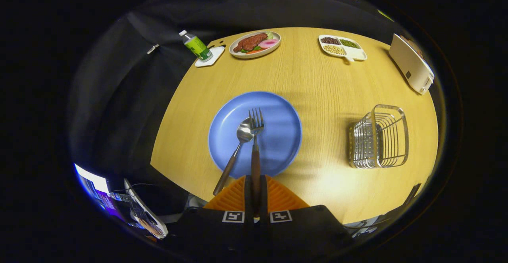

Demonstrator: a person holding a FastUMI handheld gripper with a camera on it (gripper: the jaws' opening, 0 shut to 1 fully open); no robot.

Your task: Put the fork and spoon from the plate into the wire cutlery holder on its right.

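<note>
A blue plate (278, 136) lies on the wooden table just ahead of my fingers. The fork (256, 152), with a brown handle and steel tines, points away from me over the plate. My gripper (256, 193) is shut on the fork's handle, both fingers pressing its sides. The spoon (236, 150) lies to the fork's left, its bowl on the plate and its brown handle sticking out over the plate's near edge. The wire cutlery holder (379, 137) stands to the plate's right, with nothing inside.
At the far side of the table (317, 80) are a plate of food (254, 44), a divided dish of beans (342, 47), a green bottle (196, 46) on a white coaster and a white appliance (411, 63) at the right edge.
</note>
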